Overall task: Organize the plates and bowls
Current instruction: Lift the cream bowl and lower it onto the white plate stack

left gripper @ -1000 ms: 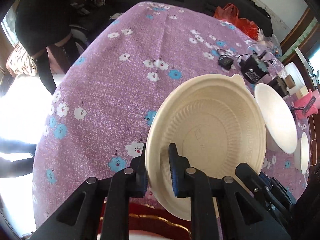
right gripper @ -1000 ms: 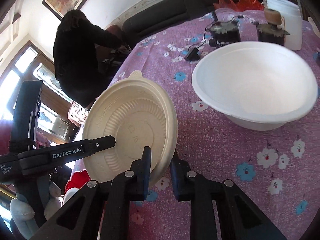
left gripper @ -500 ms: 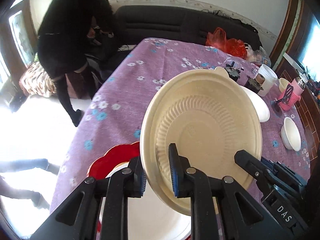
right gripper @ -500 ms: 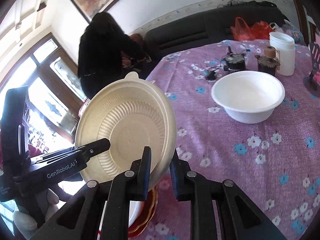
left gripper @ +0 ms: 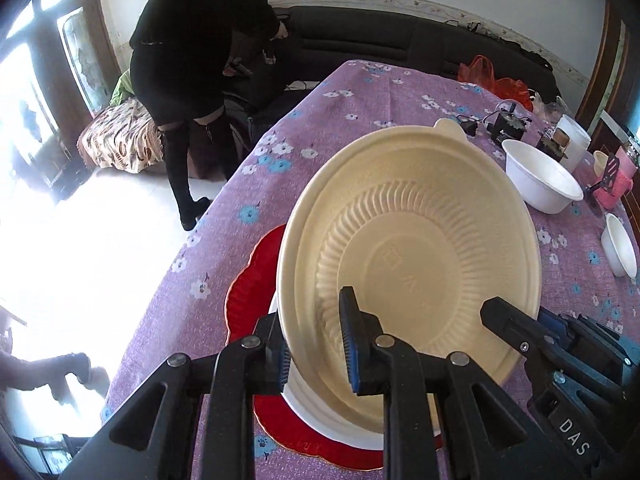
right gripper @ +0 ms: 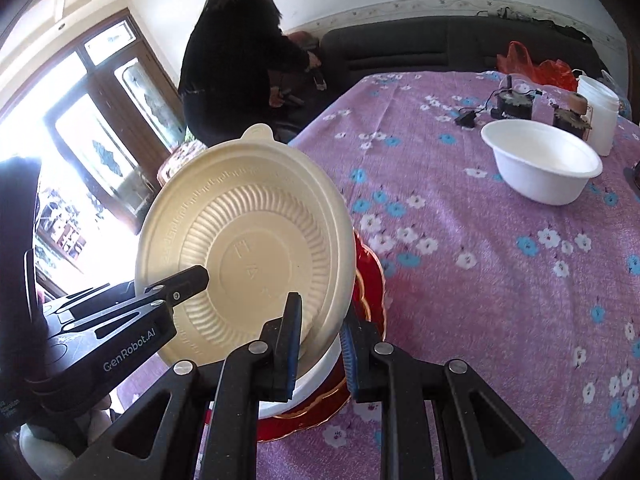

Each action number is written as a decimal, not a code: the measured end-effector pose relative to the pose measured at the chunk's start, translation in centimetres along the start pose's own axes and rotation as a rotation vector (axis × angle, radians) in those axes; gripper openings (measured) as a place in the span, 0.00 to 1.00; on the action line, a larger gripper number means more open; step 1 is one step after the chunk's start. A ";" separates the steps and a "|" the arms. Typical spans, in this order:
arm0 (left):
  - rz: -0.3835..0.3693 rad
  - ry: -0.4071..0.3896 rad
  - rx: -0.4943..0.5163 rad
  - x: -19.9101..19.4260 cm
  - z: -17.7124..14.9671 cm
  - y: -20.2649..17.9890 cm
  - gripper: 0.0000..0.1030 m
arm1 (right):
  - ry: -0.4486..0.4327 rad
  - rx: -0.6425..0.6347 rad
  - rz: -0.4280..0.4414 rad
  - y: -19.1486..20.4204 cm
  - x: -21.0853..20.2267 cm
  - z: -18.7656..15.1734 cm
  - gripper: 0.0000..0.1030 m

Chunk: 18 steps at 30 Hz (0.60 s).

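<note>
A cream ribbed disposable plate point(left gripper: 408, 248) with a small tab is held tilted above the table, carried by both grippers. My left gripper point(left gripper: 316, 340) is shut on its near-left rim, and my right gripper point(right gripper: 320, 336) is shut on its near-right rim. In each wrist view the other gripper's fingers point(left gripper: 516, 328) point(right gripper: 188, 280) clamp the opposite side. Directly below lies a red scalloped plate point(left gripper: 248, 292) point(right gripper: 370, 280) with a white dish point(left gripper: 316, 412) point(right gripper: 320, 376) on it. The cream plate point(right gripper: 244, 248) hides most of that stack.
A large white bowl point(left gripper: 540, 184) point(right gripper: 540, 164) and a small white bowl point(left gripper: 620, 244) stand on the purple flowered tablecloth point(right gripper: 480, 280). Black devices point(right gripper: 514, 104), a white jar point(right gripper: 598, 116) and a pink holder point(left gripper: 616, 184) sit at the far right. A person in black point(left gripper: 192, 60) bends by the sofa.
Both grippers have carried the cream plate away from the large white bowl toward the table's near-left edge. The red plate with the white dish has come into view beneath it.
</note>
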State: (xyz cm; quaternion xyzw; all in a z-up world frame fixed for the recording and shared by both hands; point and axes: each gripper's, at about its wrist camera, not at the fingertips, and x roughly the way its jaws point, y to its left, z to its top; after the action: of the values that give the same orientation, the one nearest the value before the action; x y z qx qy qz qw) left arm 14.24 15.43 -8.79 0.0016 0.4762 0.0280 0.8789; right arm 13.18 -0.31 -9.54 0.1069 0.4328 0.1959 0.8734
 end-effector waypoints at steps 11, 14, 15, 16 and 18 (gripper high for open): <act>0.030 0.010 -0.037 0.3 -1.4 1.1 0.27 | 0.028 -0.063 -0.034 1.8 1.3 -0.9 0.21; 0.039 0.023 -0.038 0.5 -1.7 1.3 0.39 | 0.036 -0.087 -0.038 2.3 1.7 -1.2 0.21; 0.041 0.026 -0.036 0.5 -1.8 1.3 0.42 | 0.041 -0.099 -0.038 2.6 1.9 -1.3 0.21; 0.051 0.017 -0.032 0.4 -1.9 1.3 0.47 | 0.042 -0.108 -0.041 2.8 2.0 -1.5 0.21; 0.087 -0.010 -0.017 0.1 -1.9 1.1 0.56 | 0.033 -0.118 -0.055 3.2 2.0 -1.6 0.22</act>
State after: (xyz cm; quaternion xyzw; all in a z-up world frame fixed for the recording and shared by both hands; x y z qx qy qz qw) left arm 12.65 16.52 -9.85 0.0150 0.4710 0.0700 0.8792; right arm 12.18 3.45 -10.81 0.0401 0.4375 0.1987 0.8761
